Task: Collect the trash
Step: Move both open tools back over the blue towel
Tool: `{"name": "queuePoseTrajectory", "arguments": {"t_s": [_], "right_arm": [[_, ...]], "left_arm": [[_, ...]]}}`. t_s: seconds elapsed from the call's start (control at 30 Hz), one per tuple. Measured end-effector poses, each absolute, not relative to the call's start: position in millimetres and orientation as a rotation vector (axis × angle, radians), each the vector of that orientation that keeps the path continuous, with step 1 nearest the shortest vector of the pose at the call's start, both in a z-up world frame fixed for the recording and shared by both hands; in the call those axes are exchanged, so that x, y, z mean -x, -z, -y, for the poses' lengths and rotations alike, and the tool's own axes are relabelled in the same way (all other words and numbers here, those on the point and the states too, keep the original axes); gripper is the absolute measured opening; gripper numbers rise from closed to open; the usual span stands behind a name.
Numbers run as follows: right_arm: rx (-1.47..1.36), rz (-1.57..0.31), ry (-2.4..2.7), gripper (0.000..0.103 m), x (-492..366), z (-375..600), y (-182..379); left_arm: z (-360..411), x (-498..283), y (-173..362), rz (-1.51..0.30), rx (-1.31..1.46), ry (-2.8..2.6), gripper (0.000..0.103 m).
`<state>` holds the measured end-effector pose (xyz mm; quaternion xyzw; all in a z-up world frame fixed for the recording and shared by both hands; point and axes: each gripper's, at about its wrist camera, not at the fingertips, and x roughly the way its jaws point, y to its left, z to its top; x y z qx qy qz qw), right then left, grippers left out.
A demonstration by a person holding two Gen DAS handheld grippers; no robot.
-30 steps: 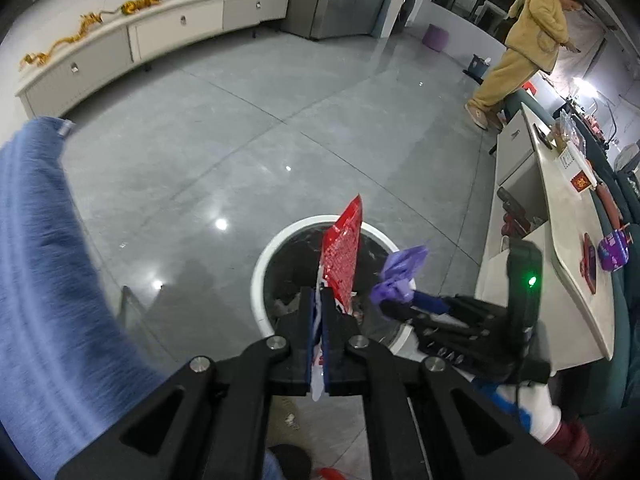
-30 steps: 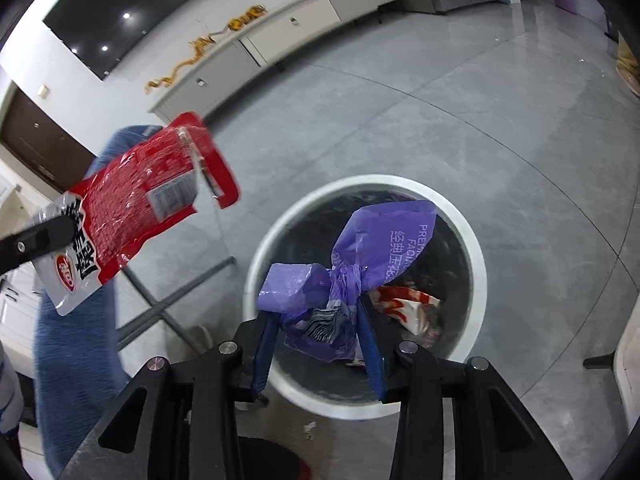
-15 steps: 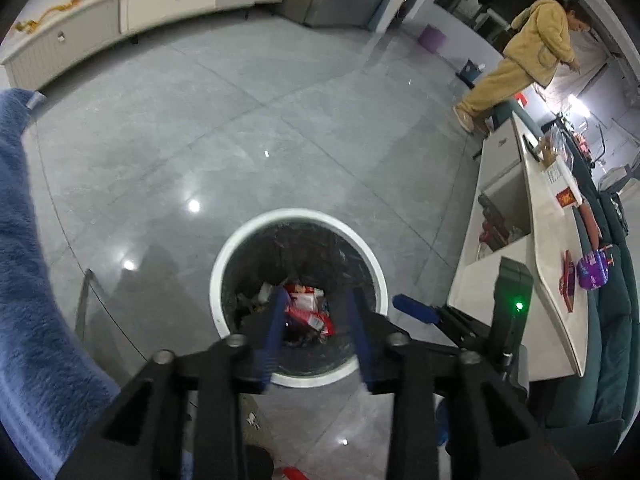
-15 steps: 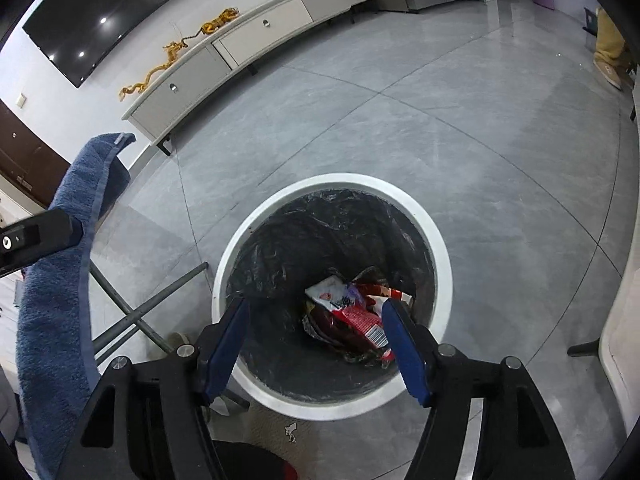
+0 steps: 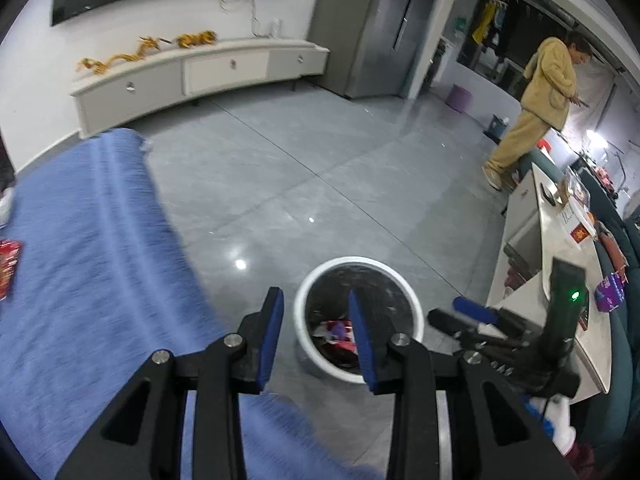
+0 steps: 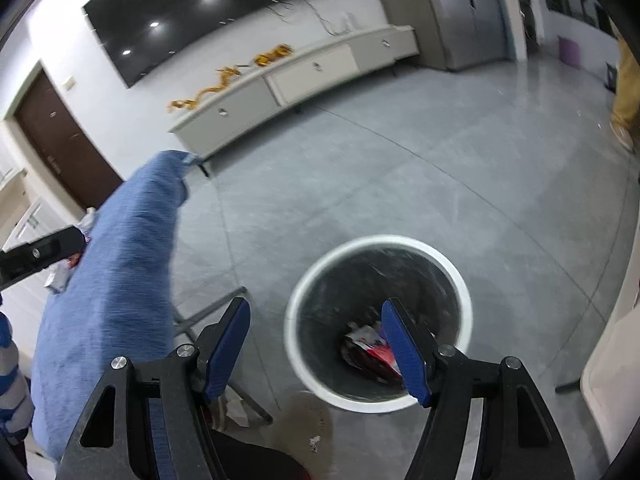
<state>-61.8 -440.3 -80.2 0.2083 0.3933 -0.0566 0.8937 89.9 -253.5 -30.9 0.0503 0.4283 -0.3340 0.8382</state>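
Observation:
A white-rimmed round bin point(image 5: 307, 350) point(image 6: 376, 240) with a black liner stands on the grey floor. Red and purple wrappers point(image 5: 336, 332) point(image 6: 372, 350) lie at its bottom. My left gripper point(image 5: 316, 312) hangs open above the bin's near side with nothing between its blue pads. My right gripper point(image 6: 316, 308) is also open and empty, wider, above the bin's left rim. In the left wrist view the right gripper point(image 5: 460, 314) shows just right of the bin. Another red wrapper point(image 5: 8, 268) lies on the blue cloth at the far left.
A blue cloth-covered folding table point(image 5: 80, 280) point(image 6: 120, 280) stands left of the bin, its metal legs point(image 6: 208, 314) close by. A white counter point(image 5: 560, 248) holding a purple packet point(image 5: 610, 298) runs along the right. A person in yellow point(image 5: 544, 92) stands far right. A brown stain point(image 6: 304, 416) marks the floor.
Both grippers opened and dropped their wrappers, red from the left and purple from the right, into the bin. Both then rose and drew back; the bin looks smaller and lower.

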Motion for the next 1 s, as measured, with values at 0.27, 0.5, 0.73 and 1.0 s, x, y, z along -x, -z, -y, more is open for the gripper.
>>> {"name": "queuePoseTrajectory", "arguments": {"t_s": [0.27,0.5,0.73,1.0], "right_arm": [[-0.348,-0.743,0.002,0.066,55,376,26],[-0.253,-0.732,-0.089,0.066,45,311,-5],[-0.188,-0.757,-0.173,0.068,29,248,-12],[-0.102,-0.751,-0.234,0.068,24,193,-28]], "left_arm": [[150,-61,-11,-0.753,-0.068,0.532,0.033],[61,-28,-35,-0.621,-0.016,0.331,0.046],[-8,-13,-36,-0.587,0.044,0.216,0.050],[-53,1,-29,-0.576,0.101,0.160,0.052]]}}
